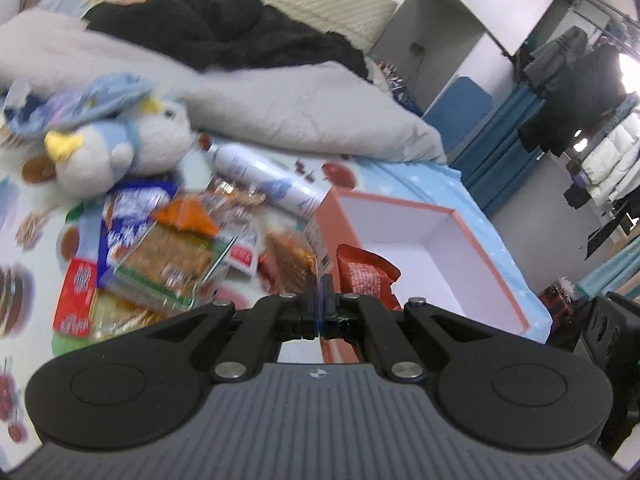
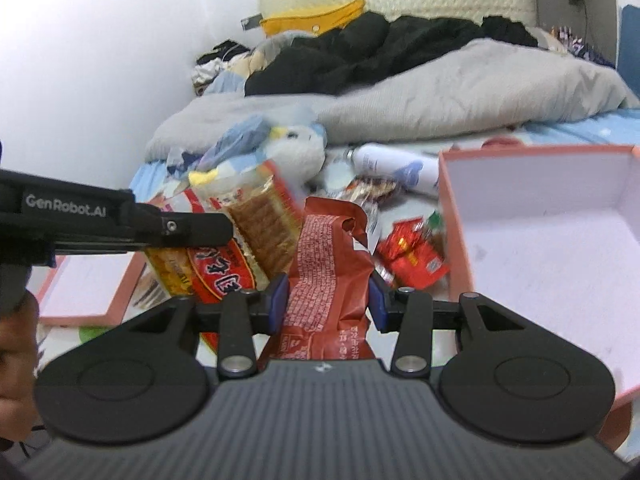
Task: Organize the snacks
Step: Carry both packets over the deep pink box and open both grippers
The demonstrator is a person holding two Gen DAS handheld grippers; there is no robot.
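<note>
Between the right gripper's (image 2: 328, 300) blue fingertips (image 2: 280, 296) sits a dark red snack packet (image 2: 320, 280), its printed back facing the camera and its crinkled top standing up beyond the jaws; the jaws are clamped on its two sides. Just right of these jaws lies the open pink box (image 2: 448, 216), its white floor bare where it shows. Ahead of the jaws, smaller red packets (image 2: 412, 256) rest on the bed sheet (image 2: 560, 128) beside the box wall. To their left, the left gripper (image 2: 192, 232) reaches in sideways and appears to pinch a clear cracker pack (image 2: 256, 224).

In the left wrist view, that gripper's fingers are pressed nearly together on a thin transparent edge; the blur makes it hard to confirm which pack it belongs to. Beyond and left of them is the snack pile (image 1: 172, 256), a plush penguin (image 1: 120, 148) and a white bottle (image 1: 264, 176).

The step in hand looks like carrying the red packet into the box. It should go well if the packet is lifted clear of the near wall before moving right, then lowered flat toward a corner so later packs fit. The foil is slippery and soft, so a steady squeeze matters; letting go should wait until it rests on the floor.
</note>
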